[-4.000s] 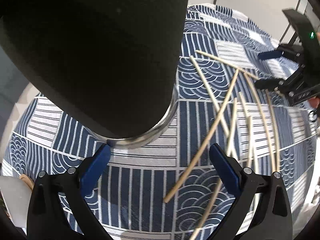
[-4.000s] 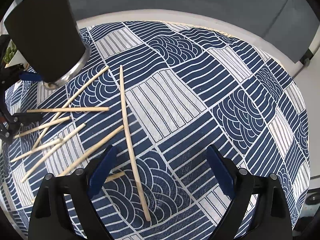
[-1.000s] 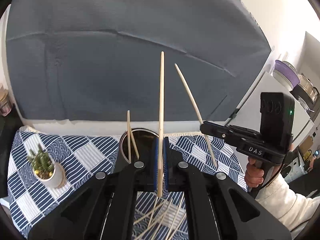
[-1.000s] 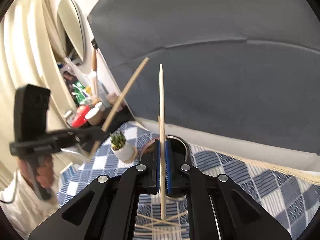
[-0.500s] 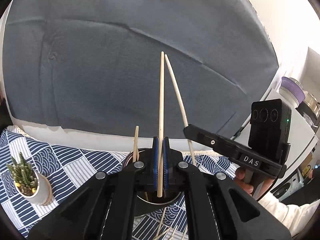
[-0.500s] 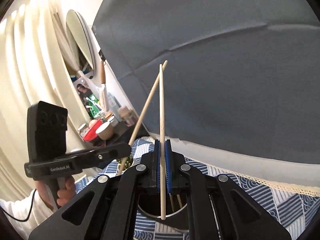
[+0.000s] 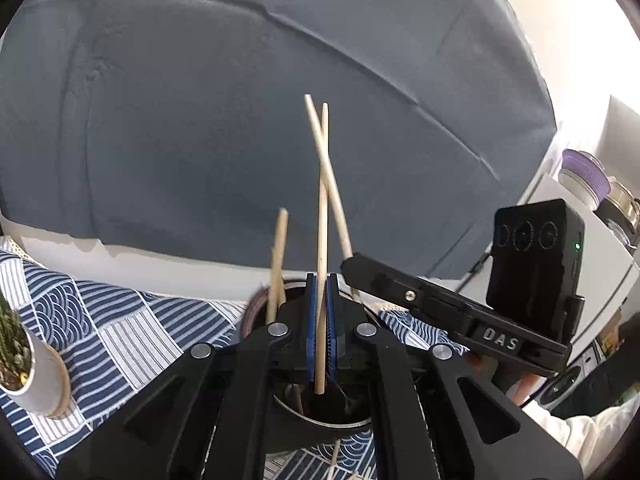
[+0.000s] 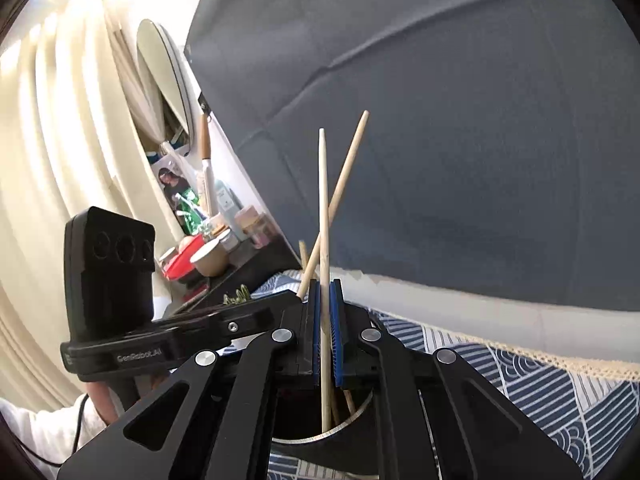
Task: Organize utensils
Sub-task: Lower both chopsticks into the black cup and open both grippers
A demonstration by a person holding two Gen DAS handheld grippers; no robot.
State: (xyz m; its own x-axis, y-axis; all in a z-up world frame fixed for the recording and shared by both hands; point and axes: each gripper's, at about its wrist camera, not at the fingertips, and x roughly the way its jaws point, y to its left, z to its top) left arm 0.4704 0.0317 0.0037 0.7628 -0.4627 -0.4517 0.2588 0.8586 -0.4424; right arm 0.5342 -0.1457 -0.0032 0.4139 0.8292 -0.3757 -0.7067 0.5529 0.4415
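Observation:
My left gripper (image 7: 319,336) is shut on a wooden chopstick (image 7: 322,208), held upright over the black utensil cup (image 7: 320,424). My right gripper (image 8: 327,340) stands over the same cup (image 8: 320,446); its blue pads (image 8: 338,340) are slightly apart around a second chopstick (image 8: 324,216), whose lower end sits inside the cup. Another chopstick (image 7: 278,260) stands in the cup. The right gripper (image 7: 452,312) shows beside mine in the left wrist view, the left gripper (image 8: 192,336) in the right wrist view.
A blue-and-white patterned tablecloth (image 7: 120,328) covers the table. A small potted cactus (image 7: 20,364) stands at the left. A grey backdrop (image 7: 240,120) rises behind the table. Bowls and bottles (image 8: 208,248) sit on a shelf beyond. Loose chopsticks (image 7: 334,460) lie below the cup.
Both grippers came closer together and lower over the cup. The right pads have parted and its chopstick has slid down into the cup. The left still grips its chopstick.

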